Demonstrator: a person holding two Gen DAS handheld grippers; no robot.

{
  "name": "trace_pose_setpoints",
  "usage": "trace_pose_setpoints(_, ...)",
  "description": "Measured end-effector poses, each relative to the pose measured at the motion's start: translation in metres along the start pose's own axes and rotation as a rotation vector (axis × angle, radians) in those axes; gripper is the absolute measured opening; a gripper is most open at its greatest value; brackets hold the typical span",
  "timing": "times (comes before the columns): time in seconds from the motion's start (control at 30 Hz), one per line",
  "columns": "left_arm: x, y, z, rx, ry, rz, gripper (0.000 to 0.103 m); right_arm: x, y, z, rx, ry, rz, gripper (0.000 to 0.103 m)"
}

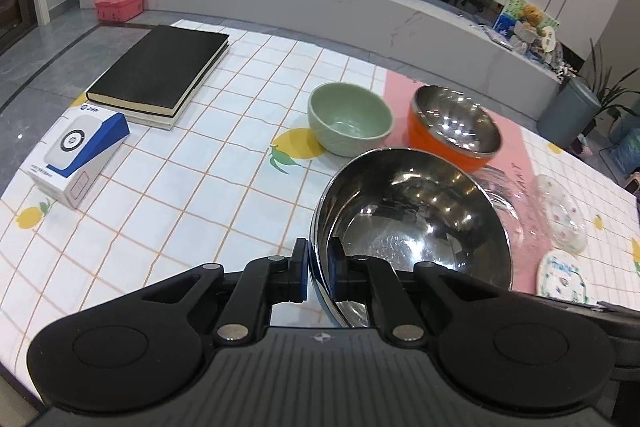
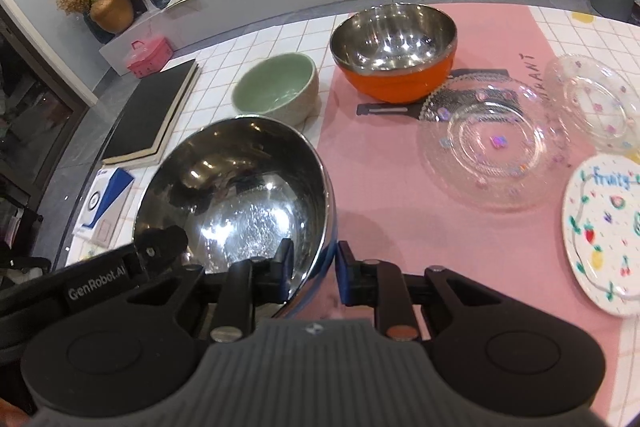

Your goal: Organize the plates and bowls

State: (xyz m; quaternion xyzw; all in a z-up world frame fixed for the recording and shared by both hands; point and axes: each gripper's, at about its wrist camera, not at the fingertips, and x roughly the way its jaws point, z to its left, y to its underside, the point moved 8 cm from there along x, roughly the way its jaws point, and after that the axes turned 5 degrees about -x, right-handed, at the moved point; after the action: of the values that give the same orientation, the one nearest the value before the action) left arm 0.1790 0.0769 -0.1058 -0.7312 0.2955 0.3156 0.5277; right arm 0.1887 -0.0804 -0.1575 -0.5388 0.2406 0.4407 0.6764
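Both grippers, left (image 1: 319, 269) and right (image 2: 313, 273), clamped on steel bowl (image 1: 416, 219) rim, lower centre of frame, seemingly lifted off counter (image 1: 200, 187). Step judged: carrying bowl for nesting. Next: likely lower squarely into orange bowl (image 2: 394, 55), upper centre.

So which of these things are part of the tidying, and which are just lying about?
Part of the job:
steel bowl, gripped by both grippers
orange bowl
green bowl
two glass plates
fruit plate

Just lying about:
black book
white box
pink case
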Motion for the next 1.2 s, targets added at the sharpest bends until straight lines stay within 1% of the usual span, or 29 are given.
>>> trace_pose_setpoints(0.17,-0.022,0.013,-0.004,-0.006,0.017,0.002,0.01,-0.025,0.021,-0.001,0.031,-0.033,0.009,0.021)
trace_pose_setpoints(0.3,-0.034,0.028,-0.005,0.003,0.022,0.016,0.01,-0.04,0.036,0.0,0.025,-0.039,0.01,0.021)
trace_pose_setpoints(0.43,-0.04,0.045,0.002,-0.001,0.023,0.031,0.01,-0.046,0.052,0.003,0.005,-0.043,0.022,0.02)
trace_pose_setpoints(0.63,-0.036,0.074,0.019,-0.014,0.007,0.085,0.01,-0.038,0.082,0.006,-0.009,-0.046,0.095,0.02)
trace_pose_setpoints(0.8,-0.035,0.093,0.03,-0.027,0.005,0.114,0.01,-0.033,0.099,0.009,-0.025,-0.045,0.131,0.019)
trace_pose_setpoints(1.03,-0.03,0.101,0.038,-0.053,0.008,0.132,0.01,-0.026,0.108,0.011,-0.014,-0.041,0.15,0.019)
trace_pose_setpoints(1.2,-0.024,0.102,0.042,-0.065,0.007,0.142,0.01,-0.02,0.108,0.011,-0.001,-0.033,0.156,0.019)
